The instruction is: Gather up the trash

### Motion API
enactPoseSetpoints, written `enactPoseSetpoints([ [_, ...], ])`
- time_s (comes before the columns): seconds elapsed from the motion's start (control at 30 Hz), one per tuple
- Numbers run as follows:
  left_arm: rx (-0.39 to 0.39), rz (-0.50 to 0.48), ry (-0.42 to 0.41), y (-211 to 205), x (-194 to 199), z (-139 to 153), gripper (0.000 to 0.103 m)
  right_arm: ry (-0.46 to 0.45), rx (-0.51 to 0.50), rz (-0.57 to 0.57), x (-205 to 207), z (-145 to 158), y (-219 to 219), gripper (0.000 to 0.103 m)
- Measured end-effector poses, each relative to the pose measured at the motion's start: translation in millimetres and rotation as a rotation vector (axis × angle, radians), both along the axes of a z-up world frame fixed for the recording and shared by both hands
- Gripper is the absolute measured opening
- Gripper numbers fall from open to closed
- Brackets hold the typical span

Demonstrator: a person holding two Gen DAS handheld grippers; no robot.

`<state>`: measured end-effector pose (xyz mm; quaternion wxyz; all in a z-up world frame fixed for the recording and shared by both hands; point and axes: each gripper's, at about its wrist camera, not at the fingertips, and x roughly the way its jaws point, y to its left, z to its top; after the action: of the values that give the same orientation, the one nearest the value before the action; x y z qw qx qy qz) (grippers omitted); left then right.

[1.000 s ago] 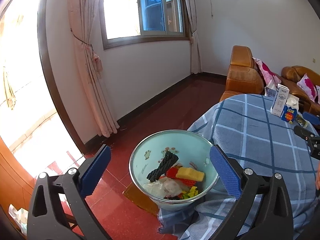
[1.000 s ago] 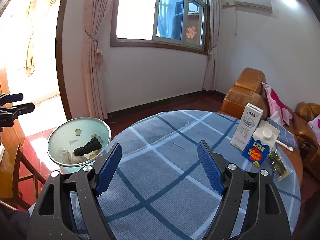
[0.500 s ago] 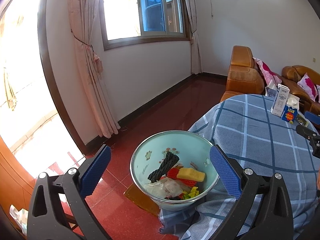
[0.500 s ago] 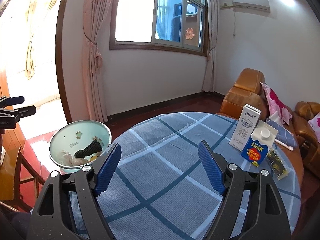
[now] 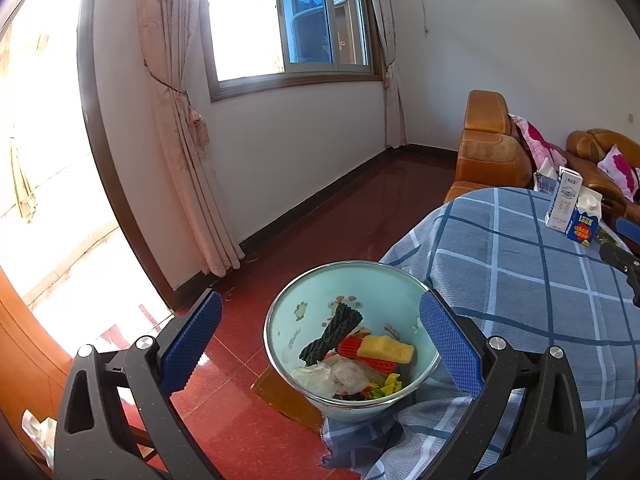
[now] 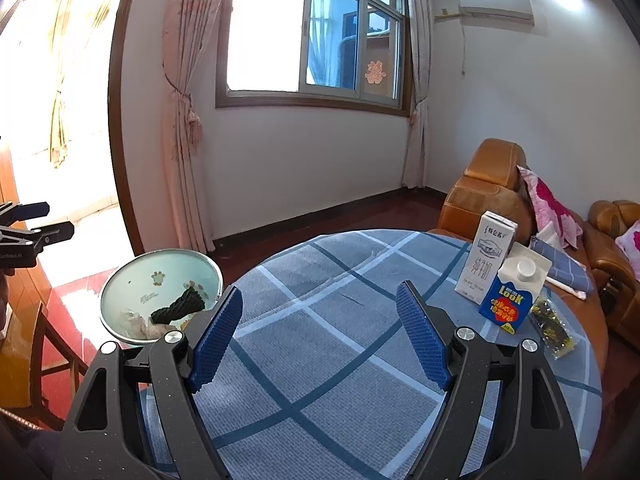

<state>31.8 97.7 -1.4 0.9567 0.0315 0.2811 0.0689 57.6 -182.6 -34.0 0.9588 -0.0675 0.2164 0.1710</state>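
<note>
Here, both grippers are held with jaws spread wide and nothing between them. In the left wrist view the left gripper [image 5: 318, 338] frames a pale green bowl [image 5: 288, 304] at the lower centre of the frame, where it sits at the edge of the checked tablecloth [image 5: 520, 280]. In the bowl a dark braided piece [image 5: 332, 334], a yellow block [image 5: 386, 350] and crumpled plastic [image 5: 332, 374] are already gathered. In the right wrist view the right gripper [image 6: 318, 334] is pointed across the cloth; at the right of the frame a white milk carton [image 6: 486, 256], a blue carton [image 6: 508, 296] touching it, and a dark wrapper [image 6: 554, 326] just beside the blue one are seen standing apart from the bowl [image 6: 120, 288] at the lower left.

The step in hand is judged to be a reach for the remaining items. The wrapper is flat and thin, so it would best be pinched low, with the pads closed along its edge. The cartons are probably light and easily toppled; each should be squared between the pads across its narrow faces before the jaws are closed, and the neighbouring carton should not be nudged. The bowl sits close to the table edge and should be steadied, not pushed.
</note>
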Motion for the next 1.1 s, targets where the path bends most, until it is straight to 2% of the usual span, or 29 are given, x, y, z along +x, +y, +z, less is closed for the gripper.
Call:
enactPoseSetpoints([
  [0.67,0.009,-0.024,-0.003,-7.3,-1.8,-1.2,0.097,-0.035,0.005,-0.011,-5.0,8.2,-1.0,0.083],
  [1.1,0.029,-0.033,0.005,-10.1,-0.6,-4.2,0.097,-0.022,-0.008,-0.002,-5.7,4.2,2.8,0.084],
])
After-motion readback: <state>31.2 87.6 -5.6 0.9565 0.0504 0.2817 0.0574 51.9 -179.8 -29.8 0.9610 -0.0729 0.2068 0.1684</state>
